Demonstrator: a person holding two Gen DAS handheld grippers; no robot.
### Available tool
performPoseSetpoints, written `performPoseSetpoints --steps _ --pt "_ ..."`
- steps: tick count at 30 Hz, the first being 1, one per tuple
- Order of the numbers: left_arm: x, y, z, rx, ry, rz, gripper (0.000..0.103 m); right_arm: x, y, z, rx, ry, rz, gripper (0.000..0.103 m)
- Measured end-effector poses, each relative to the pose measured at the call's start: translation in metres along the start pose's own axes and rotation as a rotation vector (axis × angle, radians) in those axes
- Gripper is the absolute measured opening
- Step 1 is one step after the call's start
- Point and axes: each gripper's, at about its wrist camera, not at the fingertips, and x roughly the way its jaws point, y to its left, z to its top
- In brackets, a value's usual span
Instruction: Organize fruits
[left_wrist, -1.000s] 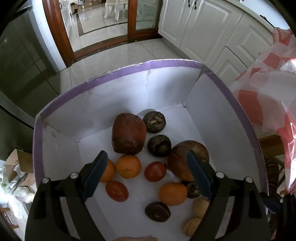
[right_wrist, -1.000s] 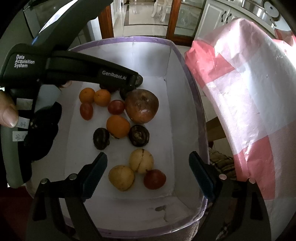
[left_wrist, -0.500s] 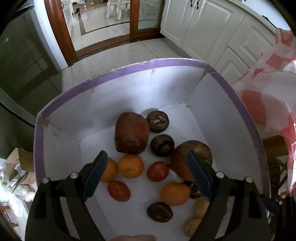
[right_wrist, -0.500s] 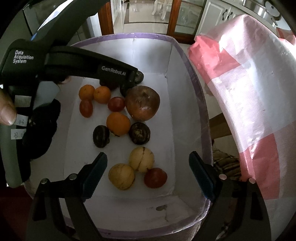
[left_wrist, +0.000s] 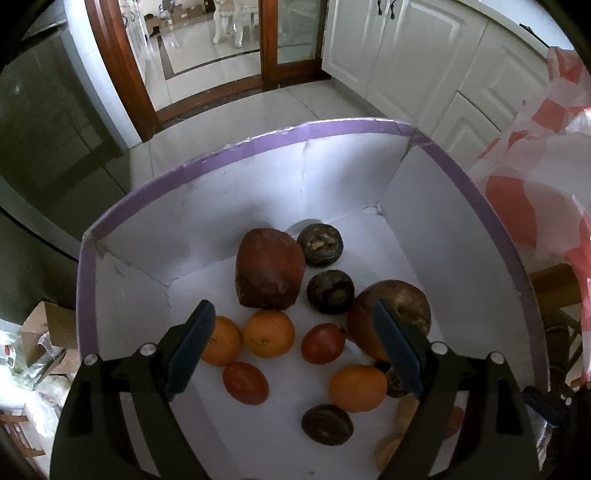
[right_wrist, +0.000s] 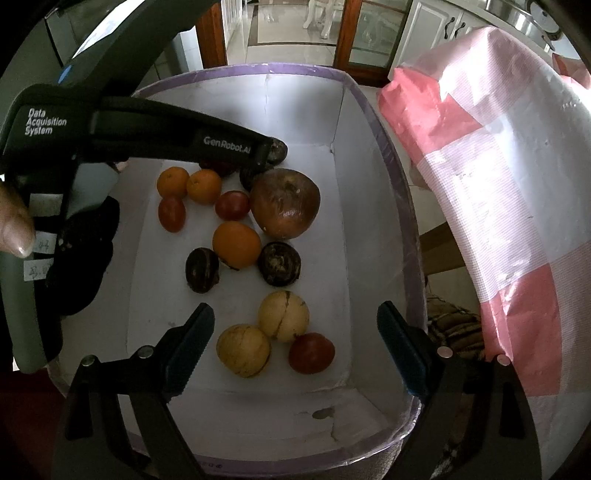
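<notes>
A white box with a purple rim (left_wrist: 258, 142) (right_wrist: 380, 122) holds several fruits: oranges (left_wrist: 269, 333) (right_wrist: 236, 243), red tomatoes (left_wrist: 322, 343) (right_wrist: 311, 352), dark round fruits (left_wrist: 330, 291) (right_wrist: 279, 263), two pale cracked fruits (right_wrist: 282, 315), a large brown round fruit (right_wrist: 285, 202) (left_wrist: 391, 314) and a big reddish-brown one (left_wrist: 269, 273). My left gripper (left_wrist: 293, 350) hangs open above the oranges and tomatoes, holding nothing. My right gripper (right_wrist: 295, 347) is open over the pale fruits and a tomato at the near end, empty. The left gripper's black body (right_wrist: 147, 138) crosses the right wrist view.
A pink-and-white checked cloth (right_wrist: 498, 177) (left_wrist: 535, 206) lies right of the box. White cabinets (left_wrist: 406, 62) and a wooden door frame (left_wrist: 122, 74) stand behind on a tiled floor. A thumb (right_wrist: 14, 225) shows at the left edge.
</notes>
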Motion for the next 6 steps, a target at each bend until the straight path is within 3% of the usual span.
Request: performPoseSetpoints --steps 6 --pt "-0.003 0.0016 0.0021 -0.01 0.009 -0.014 0.087 -0.0028 0.0013 -0.0026 -0.004 -0.012 0.003 0.087"
